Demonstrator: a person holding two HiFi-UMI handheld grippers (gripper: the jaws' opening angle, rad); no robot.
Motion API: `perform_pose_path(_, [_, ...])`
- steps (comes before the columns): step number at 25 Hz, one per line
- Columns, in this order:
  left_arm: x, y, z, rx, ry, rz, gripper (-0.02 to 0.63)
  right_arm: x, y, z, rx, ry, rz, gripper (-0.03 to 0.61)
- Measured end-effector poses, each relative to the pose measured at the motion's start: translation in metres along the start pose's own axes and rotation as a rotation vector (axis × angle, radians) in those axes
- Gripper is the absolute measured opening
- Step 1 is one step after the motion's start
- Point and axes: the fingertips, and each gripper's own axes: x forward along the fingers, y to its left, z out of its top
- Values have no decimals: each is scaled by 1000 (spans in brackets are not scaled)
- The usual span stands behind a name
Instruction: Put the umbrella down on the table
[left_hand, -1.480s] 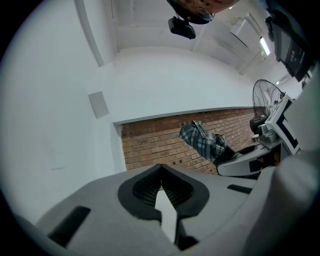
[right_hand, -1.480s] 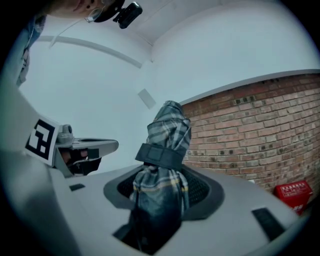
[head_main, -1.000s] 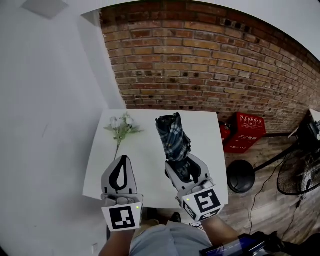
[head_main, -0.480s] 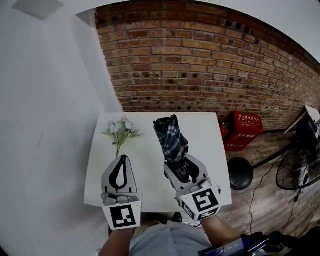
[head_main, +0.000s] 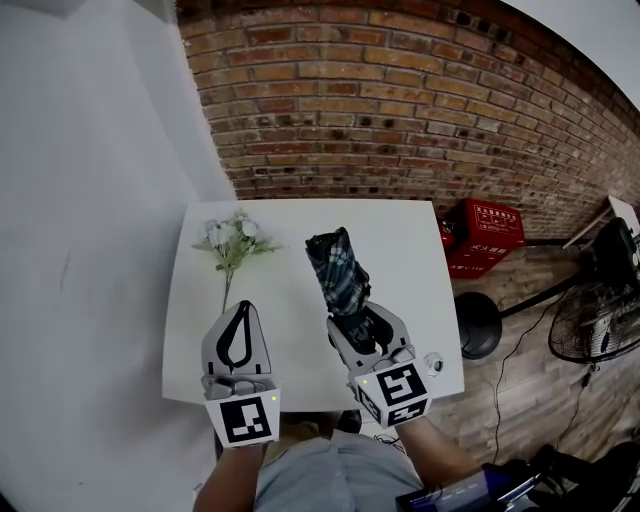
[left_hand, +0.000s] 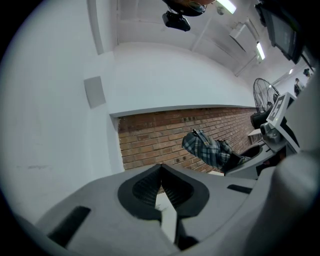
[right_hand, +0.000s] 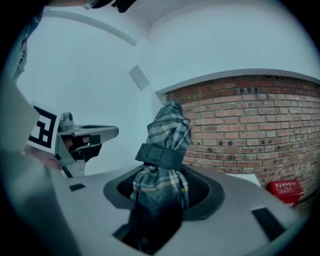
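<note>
A folded plaid umbrella (head_main: 337, 268) with a dark strap round it (right_hand: 161, 154) stands out forward from my right gripper (head_main: 360, 322), which is shut on its lower end over the white table (head_main: 400, 240). In the right gripper view the pads press the cloth on both sides (right_hand: 160, 186). Whether the umbrella touches the table I cannot tell. My left gripper (head_main: 239, 308) hovers over the table's front left with its jaws shut and nothing between them (left_hand: 161, 171). The umbrella (left_hand: 210, 148) shows to its right in the left gripper view.
A sprig of white flowers (head_main: 230, 243) lies at the table's far left. A small round object (head_main: 433, 362) sits near the front right corner. Right of the table stand a red crate (head_main: 488, 248), a black round base (head_main: 478, 326) and a fan (head_main: 592, 322). A brick wall (head_main: 400, 110) stands behind.
Both grippers have sunk toward the table, and the umbrella has come down with the right one. The jaws have kept their setting.
</note>
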Motion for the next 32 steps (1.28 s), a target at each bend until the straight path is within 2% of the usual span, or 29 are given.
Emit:
perform_pose_path(3, [3, 0, -15, 7, -1, -6, 9, 6, -1, -17, 7, 35, -6, 208])
perform_pose_path(7, [6, -5, -34, 55, -5, -17, 9, 10, -2, -35, 13, 74, -12, 209])
perform_pose_path(13, [10, -14, -59, 66, 17, -40, 9, 14, -6, -53, 24, 122, -22, 207])
perform_pose_path(32, [29, -23, -96, 69, 44, -68, 9, 34, -25, -121, 40, 286, -43, 209])
